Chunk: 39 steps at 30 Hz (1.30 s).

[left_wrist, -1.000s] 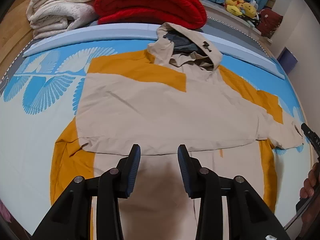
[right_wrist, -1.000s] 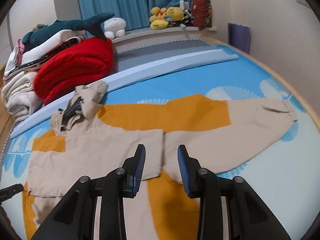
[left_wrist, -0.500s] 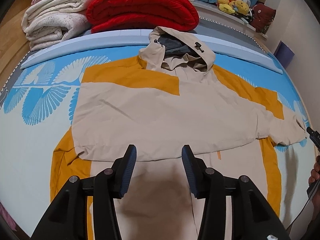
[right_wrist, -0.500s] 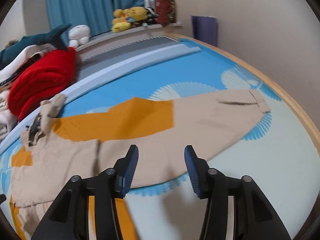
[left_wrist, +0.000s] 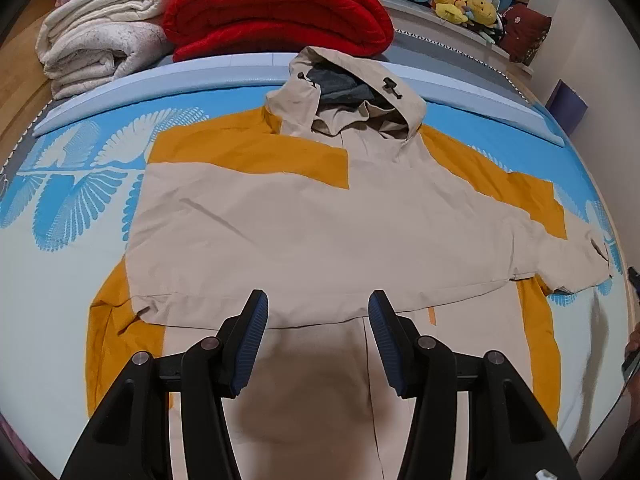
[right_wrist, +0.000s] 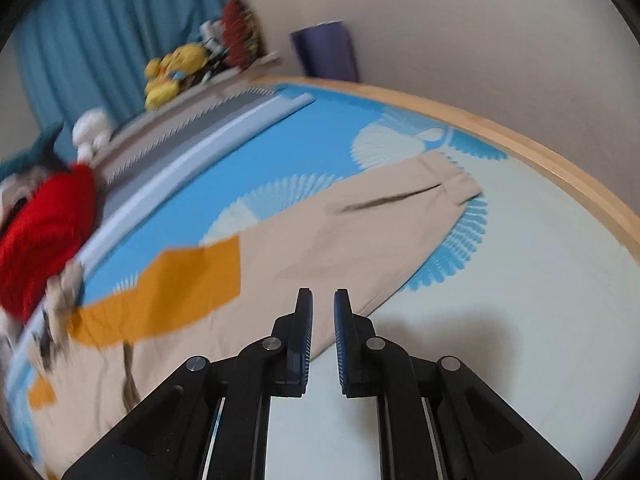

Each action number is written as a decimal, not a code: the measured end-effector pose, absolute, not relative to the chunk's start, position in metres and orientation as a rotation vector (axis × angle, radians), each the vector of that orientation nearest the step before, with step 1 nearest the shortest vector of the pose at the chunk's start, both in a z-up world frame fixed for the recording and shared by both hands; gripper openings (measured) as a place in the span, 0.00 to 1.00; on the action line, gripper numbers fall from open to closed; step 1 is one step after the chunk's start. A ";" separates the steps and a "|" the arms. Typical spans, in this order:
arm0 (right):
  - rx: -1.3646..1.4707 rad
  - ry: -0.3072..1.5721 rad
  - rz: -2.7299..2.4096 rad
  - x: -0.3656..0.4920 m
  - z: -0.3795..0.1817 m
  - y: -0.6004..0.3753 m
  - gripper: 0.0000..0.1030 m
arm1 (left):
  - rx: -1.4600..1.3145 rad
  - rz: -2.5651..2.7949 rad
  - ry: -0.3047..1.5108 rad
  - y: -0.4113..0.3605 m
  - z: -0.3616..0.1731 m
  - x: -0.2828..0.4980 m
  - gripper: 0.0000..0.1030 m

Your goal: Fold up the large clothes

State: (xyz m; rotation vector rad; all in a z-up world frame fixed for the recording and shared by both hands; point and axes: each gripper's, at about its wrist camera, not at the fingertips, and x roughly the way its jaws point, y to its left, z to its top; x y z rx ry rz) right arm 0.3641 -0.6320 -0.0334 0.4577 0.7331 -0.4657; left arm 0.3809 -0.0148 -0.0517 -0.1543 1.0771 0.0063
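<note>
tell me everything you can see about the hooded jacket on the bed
The hooded jacket is beige with mustard-orange panels, in a thin, lightly creased woven-looking fabric. It lies flat, front up, on the blue feather-print sheet. Its hood shows a grey lining and a dark toggle, pointing toward the red blanket. One sleeve is folded across the chest; the other sleeve stretches outward, ending in a cuff. Neither hand-held gripper touches it.

A home bedroom: a bed with a blue, feather-patterned sheet (left_wrist: 80,184), folded cream blankets (left_wrist: 100,52) and a thick red quilt (left_wrist: 276,12) stacked at its head, yellow plush toys (left_wrist: 464,0) on a ledge, blue curtains (right_wrist: 100,40) behind.
</note>
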 end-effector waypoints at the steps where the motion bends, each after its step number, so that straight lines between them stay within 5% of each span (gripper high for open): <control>1: 0.465 0.708 -0.472 0.362 -0.028 -0.638 0.13 | -0.155 0.008 1.080 -0.015 -0.053 0.382 0.47; 2: 0.465 0.691 -0.477 0.360 -0.024 -0.642 0.14 | -0.161 0.009 1.082 -0.014 -0.054 0.383 0.47; 4: 0.470 0.658 -0.494 0.358 -0.019 -0.656 0.38 | -0.169 0.008 1.086 -0.014 -0.056 0.384 0.47; 6: 0.506 0.642 -0.517 0.360 -0.025 -0.674 0.48 | -0.165 0.003 1.088 -0.014 -0.057 0.385 0.47; 14: 0.735 0.803 -0.499 0.406 -0.105 -0.735 0.48 | -0.180 0.021 1.104 -0.006 -0.064 0.391 0.47; 23: 0.920 0.769 -0.662 0.411 -0.145 -0.775 0.48 | -0.185 0.015 1.108 -0.005 -0.066 0.396 0.47; 26: 0.900 0.760 -0.671 0.416 -0.145 -0.776 0.35 | -0.184 0.017 1.109 -0.003 -0.066 0.396 0.47; 28: 0.903 0.760 -0.688 0.419 -0.149 -0.779 0.17 | -0.179 0.018 1.109 -0.003 -0.066 0.395 0.47; 34: 0.847 0.784 -0.697 0.434 -0.135 -0.779 0.05 | -0.188 0.017 1.102 0.001 -0.063 0.394 0.47; 39: 0.689 0.716 -0.669 0.450 -0.071 -0.743 0.02 | -0.201 0.027 1.091 0.014 -0.055 0.389 0.47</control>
